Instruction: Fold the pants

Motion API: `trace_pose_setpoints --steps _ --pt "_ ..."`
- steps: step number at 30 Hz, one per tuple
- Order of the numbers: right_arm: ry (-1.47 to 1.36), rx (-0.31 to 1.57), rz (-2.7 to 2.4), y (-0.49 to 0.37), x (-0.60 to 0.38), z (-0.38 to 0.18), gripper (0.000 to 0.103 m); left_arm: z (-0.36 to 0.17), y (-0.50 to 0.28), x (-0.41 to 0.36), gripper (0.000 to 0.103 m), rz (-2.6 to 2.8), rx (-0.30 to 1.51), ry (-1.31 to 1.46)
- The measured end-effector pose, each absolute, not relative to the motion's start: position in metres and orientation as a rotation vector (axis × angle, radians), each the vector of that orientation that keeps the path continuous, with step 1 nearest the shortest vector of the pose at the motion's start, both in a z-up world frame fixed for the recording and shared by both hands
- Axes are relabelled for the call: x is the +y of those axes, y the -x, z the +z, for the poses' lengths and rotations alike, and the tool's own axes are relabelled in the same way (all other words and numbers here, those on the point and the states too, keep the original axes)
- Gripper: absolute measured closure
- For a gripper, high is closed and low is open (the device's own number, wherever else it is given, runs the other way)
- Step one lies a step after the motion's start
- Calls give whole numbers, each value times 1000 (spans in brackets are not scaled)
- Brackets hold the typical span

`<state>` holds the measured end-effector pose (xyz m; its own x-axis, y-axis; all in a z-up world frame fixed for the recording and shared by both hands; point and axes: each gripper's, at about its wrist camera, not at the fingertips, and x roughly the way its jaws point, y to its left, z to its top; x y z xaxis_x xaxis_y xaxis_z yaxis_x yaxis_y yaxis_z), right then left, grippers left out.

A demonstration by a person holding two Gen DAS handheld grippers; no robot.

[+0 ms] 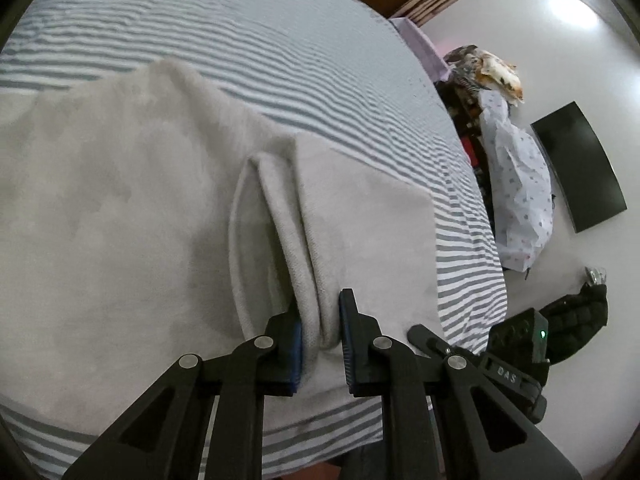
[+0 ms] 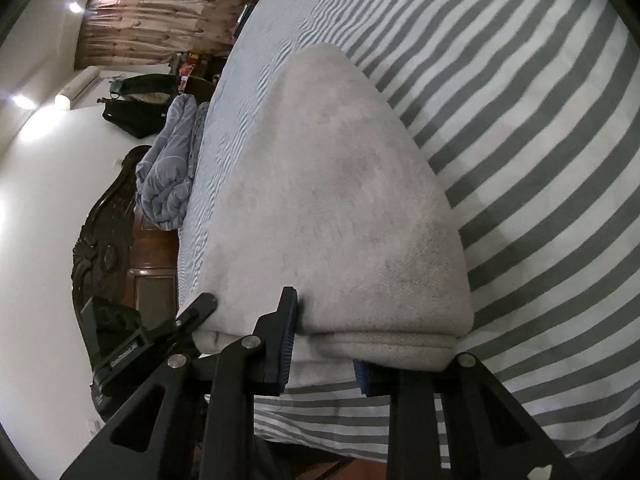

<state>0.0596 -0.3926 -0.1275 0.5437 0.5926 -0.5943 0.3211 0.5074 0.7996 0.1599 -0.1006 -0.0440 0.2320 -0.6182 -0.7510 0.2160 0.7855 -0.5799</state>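
Light grey pants [image 1: 120, 200] lie spread on the grey-and-white striped bed sheet [image 1: 280, 52]. My left gripper [image 1: 320, 340] is shut on a bunched fold of the pants' edge near the bed's front edge. In the right wrist view the pants [image 2: 340, 200] lie as a folded stack. My right gripper [image 2: 324, 356] has its jaws set apart around the thick folded edge; the right finger is hidden under the fabric. The other gripper's body [image 2: 120, 352] shows at the left.
The bed sheet [image 2: 540, 160] stretches wide around the pants. Beside the bed are a dotted pale cloth [image 1: 520, 192], a dark flat panel [image 1: 580, 168], a black bag [image 1: 576, 320], a folded blue blanket [image 2: 168, 168] and a dark carved wooden headboard [image 2: 108, 240].
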Motion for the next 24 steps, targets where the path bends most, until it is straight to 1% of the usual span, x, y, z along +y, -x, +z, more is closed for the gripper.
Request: trace_pose_setpoints --steps 3,12,13,14,15,20,24 --pt "-1066 1039 208 -63 -387 -123 72 -41 -155 -89 87 -592 1202 408" --pt "-1007 1111 236 -69 -358 -123 72 -67 -151 -46 87 -488 1244 456" --pt "-996 1115 232 -69 -356 -122 72 -68 -150 -44 89 -471 1236 435" --pt "-986 1116 226 -70 -356 -121 71 -68 -150 -42 99 -454 1227 410" --pt "-973 1114 214 -70 -357 -119 70 -67 -150 -36 99 -426 1218 379" --pt "-981 1123 192 -73 -359 -125 69 -76 -158 -19 99 -416 1211 456" --pt "-913 1129 191 -75 -354 -121 69 -68 -148 -35 99 -481 1175 362"
